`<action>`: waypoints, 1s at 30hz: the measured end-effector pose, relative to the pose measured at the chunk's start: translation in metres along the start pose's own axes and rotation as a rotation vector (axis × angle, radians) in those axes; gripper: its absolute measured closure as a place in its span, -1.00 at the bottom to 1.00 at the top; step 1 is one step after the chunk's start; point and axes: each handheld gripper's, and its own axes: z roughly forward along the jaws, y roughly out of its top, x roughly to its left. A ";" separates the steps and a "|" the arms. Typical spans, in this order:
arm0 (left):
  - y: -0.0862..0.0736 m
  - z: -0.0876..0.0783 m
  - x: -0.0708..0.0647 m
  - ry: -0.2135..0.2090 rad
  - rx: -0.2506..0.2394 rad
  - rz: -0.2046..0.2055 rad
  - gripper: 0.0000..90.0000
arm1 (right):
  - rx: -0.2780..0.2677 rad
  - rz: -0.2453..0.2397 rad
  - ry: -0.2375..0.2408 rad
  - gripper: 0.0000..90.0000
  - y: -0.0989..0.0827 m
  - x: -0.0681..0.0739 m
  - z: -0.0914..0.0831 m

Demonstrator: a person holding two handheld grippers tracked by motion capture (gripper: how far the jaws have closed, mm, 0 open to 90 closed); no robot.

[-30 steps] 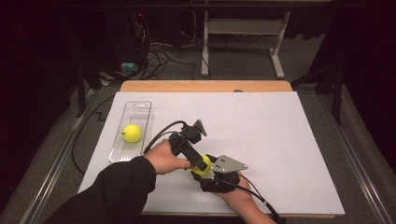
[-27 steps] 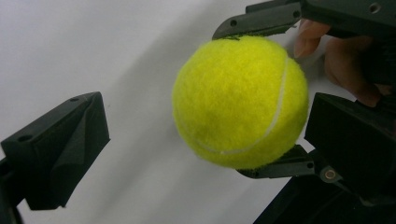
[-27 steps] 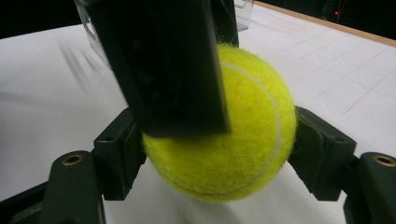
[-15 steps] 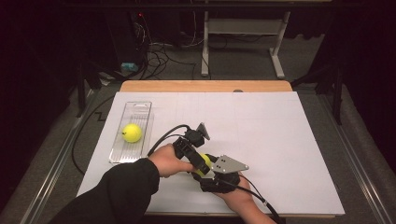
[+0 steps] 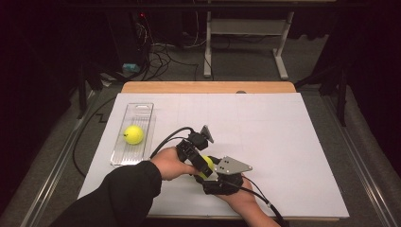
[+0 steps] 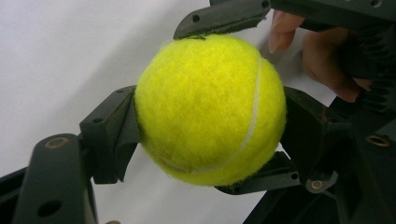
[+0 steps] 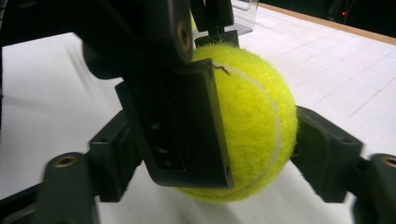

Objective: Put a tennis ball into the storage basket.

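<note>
I hold one tennis ball (image 6: pixel 210 109) between both tools, near the bench's (image 5: pixel 283 137) front edge, right of the clear tray (image 5: pixel 137 113). My left hand-held gripper (image 5: pixel 204 166) has just been closing and now presses the ball on both sides. My right hand-held gripper (image 7: pixel 219 135) has just been opening; its pad on the ball's right still touches the felt, the other is hidden, so I cannot tell its grip. If the left grip sits off-centre, I judge the ball may squirt out and roll. The high view adds a second tennis ball (image 5: pixel 133 134) lying in that tray; the left gripper view shows fingers (image 6: pixel 327 56) behind the ball.
</note>
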 end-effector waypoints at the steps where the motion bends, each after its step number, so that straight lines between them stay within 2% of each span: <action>1: 0.000 0.000 0.000 0.001 0.001 0.000 -0.41 | 0.004 0.016 0.002 -0.59 0.000 0.000 0.000; 4: 0.000 -0.002 0.001 0.015 0.000 -0.002 -0.41 | 0.009 0.019 -0.001 -0.86 -0.001 0.000 0.002; 5: 0.000 -0.003 0.001 0.017 -0.001 -0.004 -0.41 | 0.009 0.000 -0.012 -0.97 -0.001 -0.001 0.003; 6: 0.000 -0.004 0.002 0.023 -0.005 -0.005 -0.41 | 0.021 0.005 -0.013 -1.00 -0.001 -0.001 0.003; 11: -0.003 -0.008 0.010 0.043 -0.003 -0.030 -0.41 | 0.008 0.003 -0.036 -1.00 -0.001 -0.004 -0.001; 13: -0.004 -0.011 0.013 0.054 0.011 -0.026 -0.41 | 0.005 0.005 -0.041 -1.00 -0.002 -0.006 -0.005; 15: -0.005 -0.013 0.014 0.061 0.001 -0.042 -0.41 | 0.001 0.004 -0.052 -1.00 -0.003 -0.010 -0.009; 18: -0.007 -0.018 0.018 0.075 0.001 -0.053 -0.41 | 0.008 0.009 -0.069 -1.00 -0.005 -0.019 -0.016; 25: -0.013 -0.032 0.033 0.113 0.008 -0.082 -0.41 | 0.008 0.033 -0.153 -1.00 -0.014 -0.045 -0.036; 30: -0.022 -0.045 0.048 0.136 -0.004 -0.124 -0.41 | 0.014 0.043 -0.209 -1.00 -0.020 -0.063 -0.049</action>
